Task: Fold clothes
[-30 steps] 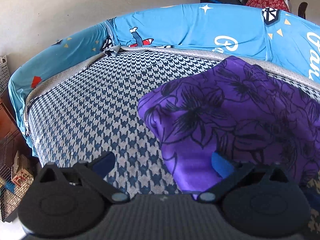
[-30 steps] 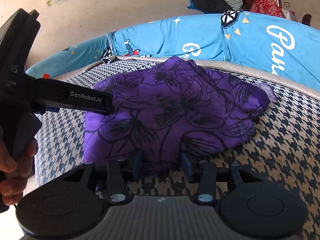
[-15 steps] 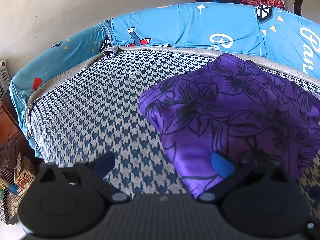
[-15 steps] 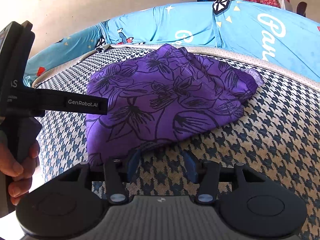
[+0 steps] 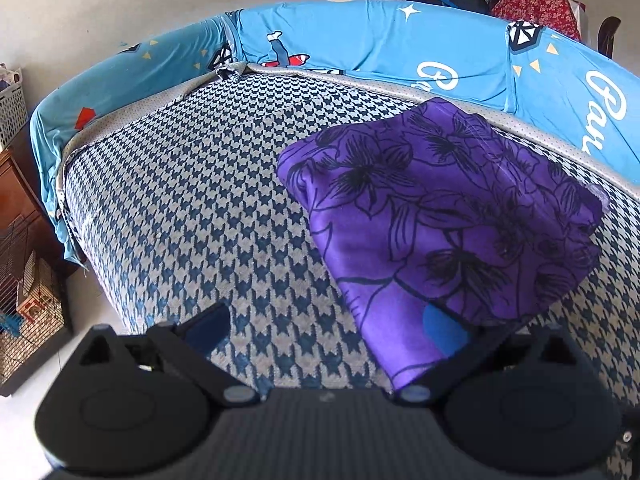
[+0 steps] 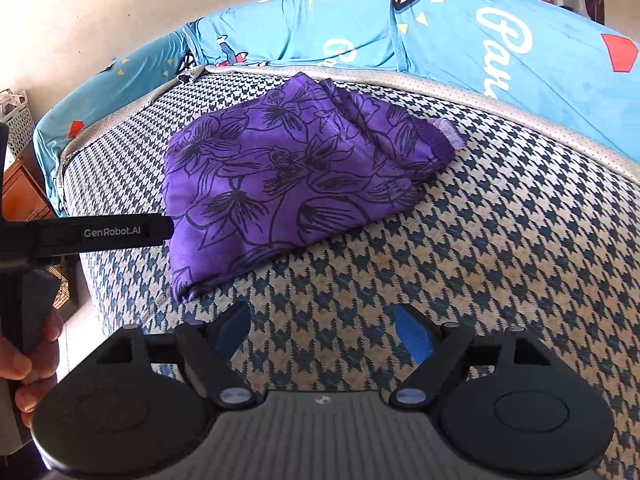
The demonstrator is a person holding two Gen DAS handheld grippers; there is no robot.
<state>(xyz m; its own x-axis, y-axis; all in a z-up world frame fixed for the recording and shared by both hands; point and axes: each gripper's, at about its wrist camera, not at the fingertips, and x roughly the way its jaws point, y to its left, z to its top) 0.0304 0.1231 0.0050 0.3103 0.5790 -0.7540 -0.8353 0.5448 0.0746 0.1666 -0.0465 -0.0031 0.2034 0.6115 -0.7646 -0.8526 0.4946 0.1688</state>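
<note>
Purple cloth with black flower outlines [image 6: 296, 176] is seen lying folded into a compact bundle on the houndstooth seat [image 6: 500, 264], near the blue printed cushions [image 6: 460, 36] at the back and touching none of them as far as can be told. The right gripper [image 6: 324, 330] is held above bare seat just in front of the bundle's near edge; its jaws have just been opening and now stand wide, with nothing between them. The left gripper [image 5: 324, 326] is also spread wide, one blue pad over the seat, the other over the near corner of the cloth without pressing on it. In the right wrist view its body is seen from the side, held in a hand [image 6: 24, 368].

The fold appears to be laid and released, so the step in hand is judged to be the withdrawal. It is best done by lifting both tools straight away from the fabric, jaws kept wide, so that no pad drags the slippery-looking cloth and opens the layers. The loose lighter tab [image 6: 450, 134] at the far right corner might be tucked or smoothed if a tidier finish is wanted
</note>
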